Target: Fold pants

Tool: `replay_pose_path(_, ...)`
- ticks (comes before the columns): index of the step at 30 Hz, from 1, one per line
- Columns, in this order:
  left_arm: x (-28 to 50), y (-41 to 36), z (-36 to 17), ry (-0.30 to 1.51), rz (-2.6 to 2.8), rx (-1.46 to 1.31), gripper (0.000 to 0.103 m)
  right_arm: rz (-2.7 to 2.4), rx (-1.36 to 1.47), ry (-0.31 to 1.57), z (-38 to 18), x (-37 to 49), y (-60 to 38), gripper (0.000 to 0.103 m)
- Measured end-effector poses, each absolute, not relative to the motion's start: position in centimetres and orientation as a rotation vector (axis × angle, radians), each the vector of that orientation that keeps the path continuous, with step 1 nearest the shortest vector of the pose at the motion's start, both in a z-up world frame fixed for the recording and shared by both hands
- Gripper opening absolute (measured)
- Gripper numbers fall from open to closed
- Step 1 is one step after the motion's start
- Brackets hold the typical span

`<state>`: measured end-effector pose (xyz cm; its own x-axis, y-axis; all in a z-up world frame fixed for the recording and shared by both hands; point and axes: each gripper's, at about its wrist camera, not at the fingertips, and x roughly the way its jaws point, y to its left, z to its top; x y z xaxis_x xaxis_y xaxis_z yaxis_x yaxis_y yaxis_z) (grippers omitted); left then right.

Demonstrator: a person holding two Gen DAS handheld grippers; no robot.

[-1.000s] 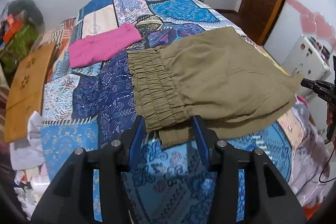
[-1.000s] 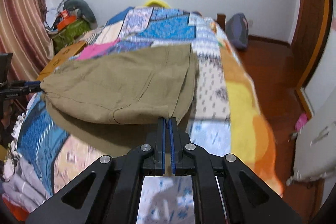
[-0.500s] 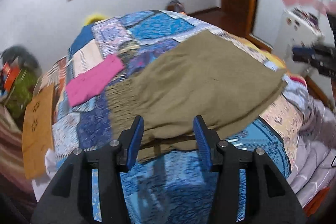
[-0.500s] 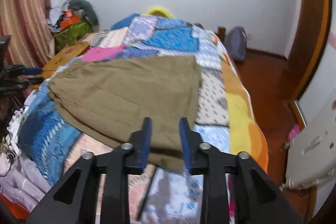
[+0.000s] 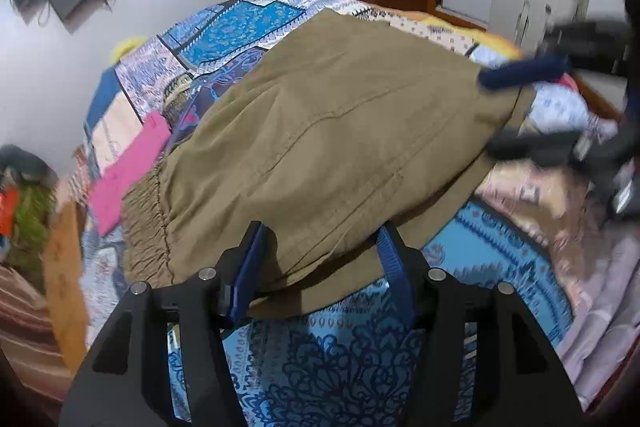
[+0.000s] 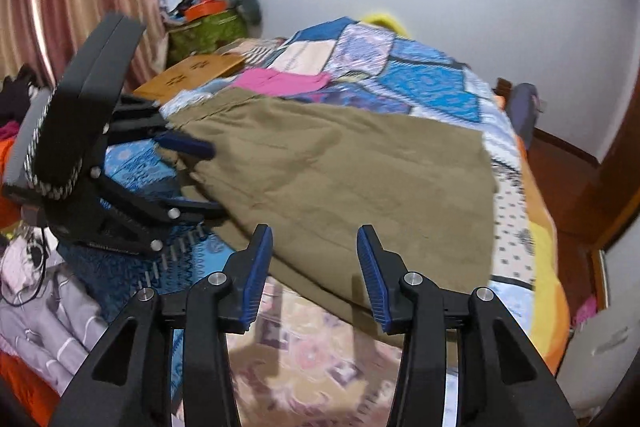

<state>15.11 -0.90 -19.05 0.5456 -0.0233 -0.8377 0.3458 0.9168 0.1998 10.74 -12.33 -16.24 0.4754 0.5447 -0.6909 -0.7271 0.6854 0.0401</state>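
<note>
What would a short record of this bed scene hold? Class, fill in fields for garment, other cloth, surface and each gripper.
garment: olive pants, lying folded on the bed, elastic waistband on the left gripper's side
other cloth: pink cloth, beyond the pants
surface: patchwork bedspread
left gripper: jaws opening, pads clear of the pants
right gripper: jaws opening, nothing gripped

Black gripper frames, blue ribbed pads, silver screws.
</note>
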Motion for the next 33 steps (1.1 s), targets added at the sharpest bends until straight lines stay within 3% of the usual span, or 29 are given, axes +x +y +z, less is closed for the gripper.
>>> replay_pose_path(13, 15.6, 0.1, -18.5, 1.006, -0.288, 0.221, 0.058, 0.83, -0.406, 0.712, -18.9, 11.2, -8.6, 0.038)
replay_pose_path(17, 15.2, -0.3, -18.8, 0.982, -0.255, 0.262, 0.057, 0.858, -0.362, 0.711, -18.1, 11.3, -8.8, 0.012)
replay_pose_path(19, 15.0, -0.7, -18.7, 0.94, -0.202, 0.322, 0.04, 0.857, -0.351, 0.704, -17.6, 11.1, -8.8, 0.01)
replay_pose_path(22, 15.0, -0.6, -18.5, 0.928, -0.18, 0.33, 0.026, 0.857, -0.306, 0.696, -16.6, 11.2, -9.3, 0.008)
replay_pose_path(25, 14.5, -0.1, -17.5, 0.902, -0.189, 0.292, 0.022, 0.868, -0.275, 0.695, -15.9, 11.1, -9.6, 0.008)
replay_pose_path(33, 13.0, -0.3, -18.0, 0.938, -0.248, 0.27, 0.022, 0.893, -0.301, 0.716, -16.1, 9.2, -9.7, 0.007)
